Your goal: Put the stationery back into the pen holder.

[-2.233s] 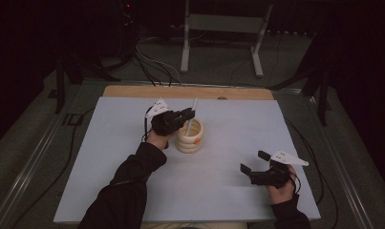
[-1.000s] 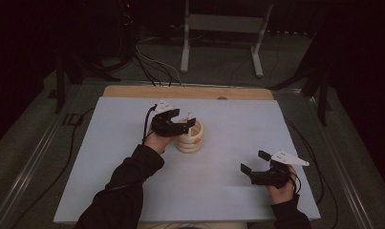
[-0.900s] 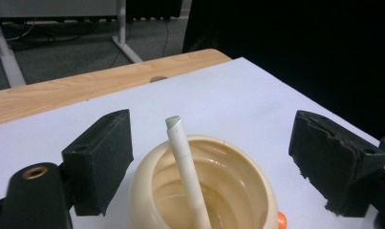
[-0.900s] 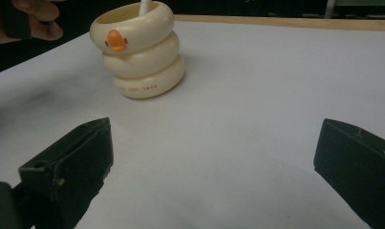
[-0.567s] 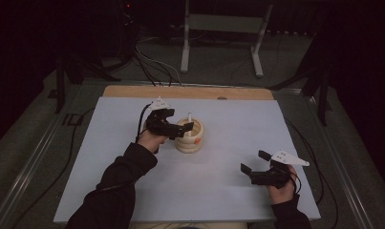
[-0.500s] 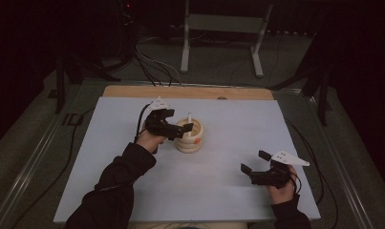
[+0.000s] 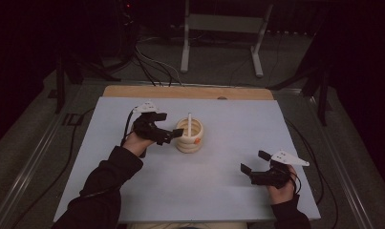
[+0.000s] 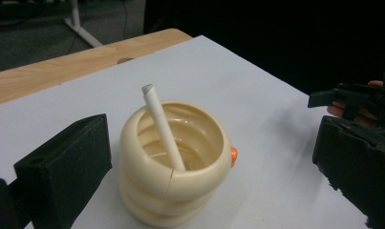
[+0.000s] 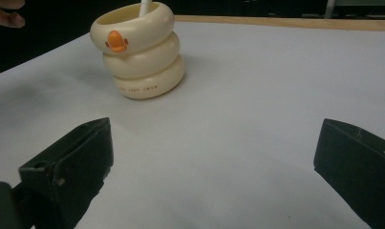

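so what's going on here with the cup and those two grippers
A person works at a white table with a gripper in each hand. The left gripper sits beside a cream ringed holder with a white pen leaning inside; its jaws have just been opening, with nothing between them. The right gripper rests open, well apart from the holder.

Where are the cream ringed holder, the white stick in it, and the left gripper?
cream ringed holder (image 8: 173, 191): left gripper view, front wall below the rim.
white stick (image 8: 162, 129): left gripper view, mid-shaft.
left gripper (image 7: 173, 135): high view, midway between its fingertips.
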The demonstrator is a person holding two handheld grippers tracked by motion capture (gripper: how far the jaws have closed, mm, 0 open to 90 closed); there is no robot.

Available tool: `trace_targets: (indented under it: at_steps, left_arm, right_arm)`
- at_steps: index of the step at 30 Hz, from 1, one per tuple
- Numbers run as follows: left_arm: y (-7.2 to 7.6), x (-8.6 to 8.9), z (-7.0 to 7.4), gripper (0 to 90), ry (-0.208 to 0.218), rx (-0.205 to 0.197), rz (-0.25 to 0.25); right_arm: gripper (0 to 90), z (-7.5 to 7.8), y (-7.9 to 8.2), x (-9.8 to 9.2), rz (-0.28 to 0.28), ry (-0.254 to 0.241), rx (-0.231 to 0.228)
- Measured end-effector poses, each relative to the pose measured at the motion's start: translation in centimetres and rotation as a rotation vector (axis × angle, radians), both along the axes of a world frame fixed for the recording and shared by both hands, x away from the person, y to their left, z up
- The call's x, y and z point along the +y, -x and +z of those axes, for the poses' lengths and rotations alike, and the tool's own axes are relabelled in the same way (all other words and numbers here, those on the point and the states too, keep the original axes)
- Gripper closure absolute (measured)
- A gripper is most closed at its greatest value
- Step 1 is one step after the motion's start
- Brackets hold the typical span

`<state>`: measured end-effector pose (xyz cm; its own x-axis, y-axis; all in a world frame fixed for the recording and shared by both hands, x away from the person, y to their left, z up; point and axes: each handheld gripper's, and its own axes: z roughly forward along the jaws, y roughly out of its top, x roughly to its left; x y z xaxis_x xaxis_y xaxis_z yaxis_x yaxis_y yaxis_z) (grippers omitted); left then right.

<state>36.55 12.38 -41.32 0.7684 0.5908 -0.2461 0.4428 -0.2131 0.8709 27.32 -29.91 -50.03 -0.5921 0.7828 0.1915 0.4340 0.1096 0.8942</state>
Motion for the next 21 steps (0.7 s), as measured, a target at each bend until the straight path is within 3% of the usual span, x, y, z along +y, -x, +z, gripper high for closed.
trace_targets:
  at_steps: [14, 21]
  left_arm:
    - [2.6, 3.4, -0.9, 0.1, 0.001, -0.012, -0.013]
    - [4.7, 4.9, -2.6, 0.1, -0.015, -0.015, -0.004]
  right_arm:
    - [0.0, 0.0, 0.0, 0.0, -0.002, -0.005, 0.006]
    - [0.0, 0.0, 0.0, 0.0, -0.005, -0.006, 0.006]
